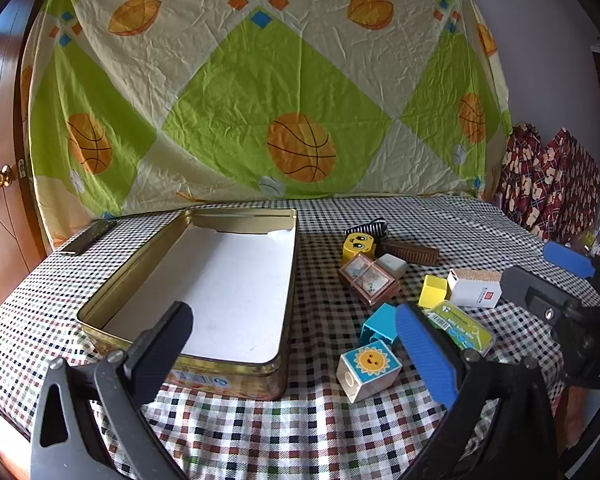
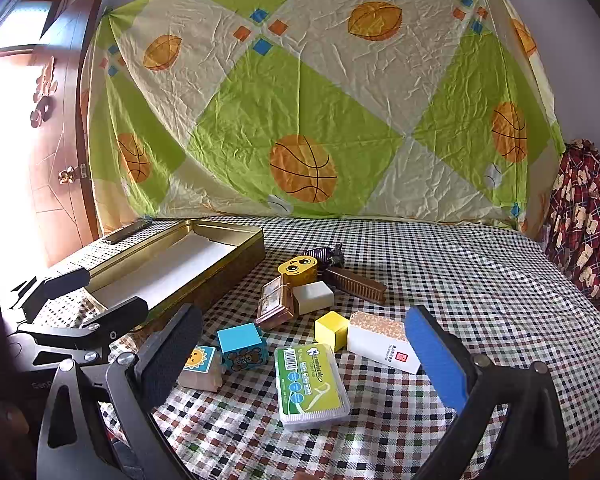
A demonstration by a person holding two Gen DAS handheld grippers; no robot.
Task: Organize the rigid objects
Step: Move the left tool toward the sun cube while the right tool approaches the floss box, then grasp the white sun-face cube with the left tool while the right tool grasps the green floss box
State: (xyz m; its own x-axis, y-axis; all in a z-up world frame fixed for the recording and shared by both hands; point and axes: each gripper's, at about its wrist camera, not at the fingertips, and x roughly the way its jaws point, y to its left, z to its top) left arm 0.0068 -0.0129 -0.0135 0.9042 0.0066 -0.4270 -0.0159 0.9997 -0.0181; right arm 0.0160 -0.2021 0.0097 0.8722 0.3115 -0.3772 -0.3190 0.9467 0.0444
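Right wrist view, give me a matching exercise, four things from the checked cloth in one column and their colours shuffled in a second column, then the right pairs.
Things:
1. small cube
2. comb
3. floss pick box
4. bear block

Colours:
A. brown
B. blue
C. yellow
D. green label

Pairs: 1-C, 2-A, 3-D, 4-B

Daylight blows out the left edge of the right wrist view, both frames otherwise bright, sharp, with bowed, dark-vignetted fisheye corners.
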